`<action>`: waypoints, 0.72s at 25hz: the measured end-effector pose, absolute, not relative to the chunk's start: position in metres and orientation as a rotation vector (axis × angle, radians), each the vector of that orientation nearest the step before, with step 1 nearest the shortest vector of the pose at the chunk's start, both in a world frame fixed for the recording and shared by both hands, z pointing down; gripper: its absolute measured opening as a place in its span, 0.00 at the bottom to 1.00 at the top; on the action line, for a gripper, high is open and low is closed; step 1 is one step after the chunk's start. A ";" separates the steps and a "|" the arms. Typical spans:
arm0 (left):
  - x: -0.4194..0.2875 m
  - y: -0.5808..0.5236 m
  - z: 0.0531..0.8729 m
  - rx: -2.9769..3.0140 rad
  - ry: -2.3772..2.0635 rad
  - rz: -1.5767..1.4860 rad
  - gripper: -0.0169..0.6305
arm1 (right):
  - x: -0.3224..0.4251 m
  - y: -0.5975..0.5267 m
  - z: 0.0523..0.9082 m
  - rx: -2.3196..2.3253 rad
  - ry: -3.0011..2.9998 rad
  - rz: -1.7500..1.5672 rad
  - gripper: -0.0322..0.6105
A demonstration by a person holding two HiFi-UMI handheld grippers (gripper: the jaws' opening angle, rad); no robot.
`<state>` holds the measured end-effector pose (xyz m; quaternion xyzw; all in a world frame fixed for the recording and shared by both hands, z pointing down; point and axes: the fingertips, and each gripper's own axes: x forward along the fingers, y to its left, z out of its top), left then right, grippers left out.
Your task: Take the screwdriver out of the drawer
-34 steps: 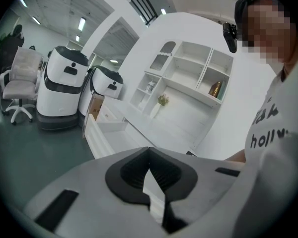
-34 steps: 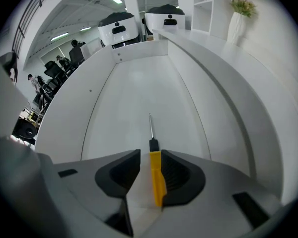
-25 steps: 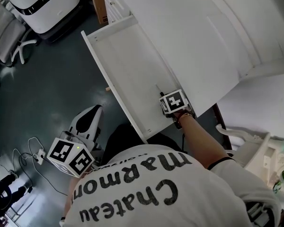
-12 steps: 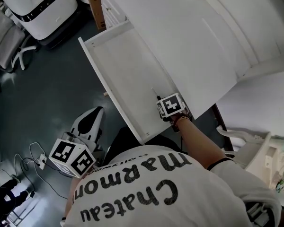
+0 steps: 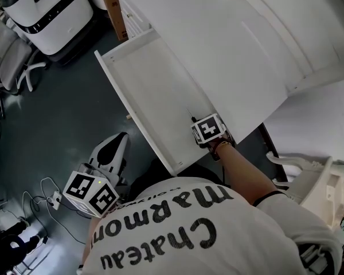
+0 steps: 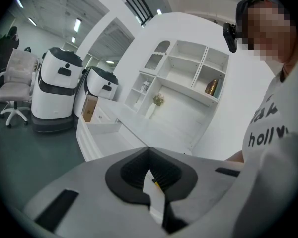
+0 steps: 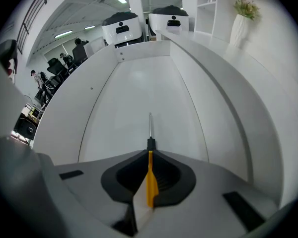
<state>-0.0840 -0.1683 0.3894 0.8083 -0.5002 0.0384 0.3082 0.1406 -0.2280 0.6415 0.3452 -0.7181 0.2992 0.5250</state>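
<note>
The white drawer [image 5: 155,79] stands pulled out from the cabinet. Inside it lies the screwdriver [image 7: 150,175], with a yellow handle and a thin metal shaft that points toward the drawer's far end. My right gripper [image 7: 149,155] points steeply down at the drawer's near end [image 5: 202,132]. Its jaws are closing, and the yellow handle is pinched between them. The shaft [image 5: 190,116] pokes out past its marker cube. My left gripper [image 5: 116,142] hangs off to the left over the dark floor, shut on nothing [image 6: 149,150].
The white desk top [image 5: 235,44] overhangs the drawer's right side. Two white machines [image 5: 46,7] and an office chair [image 5: 11,50] stand at the far left. A cardboard box [image 5: 112,4] sits beside the cabinet. Cables [image 5: 46,191] lie on the floor near my left gripper.
The right gripper stays at the drawer's near end over the screwdriver. The left gripper has drifted slightly lower in the head view.
</note>
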 end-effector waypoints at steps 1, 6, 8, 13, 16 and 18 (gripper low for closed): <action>-0.084 -0.168 0.390 2.137 -1.321 0.100 0.06 | 0.141 -0.228 0.641 0.827 -1.718 0.712 0.12; -0.078 -0.169 0.388 2.151 -1.305 0.099 0.06 | 0.141 -0.227 0.640 0.827 -1.716 0.705 0.11; -0.075 -0.171 0.385 2.162 -1.300 0.100 0.06 | 0.142 -0.227 0.640 0.829 -1.719 0.707 0.11; -0.071 -0.174 0.381 2.177 -1.294 0.105 0.06 | 0.146 -0.229 0.636 0.843 -1.731 0.734 0.10; -0.071 -0.175 0.382 2.177 -1.289 0.111 0.06 | 0.147 -0.231 0.636 0.847 -1.731 0.752 0.10; -0.072 -0.176 0.382 2.176 -1.288 0.110 0.06 | 0.147 -0.231 0.637 0.845 -1.727 0.756 0.09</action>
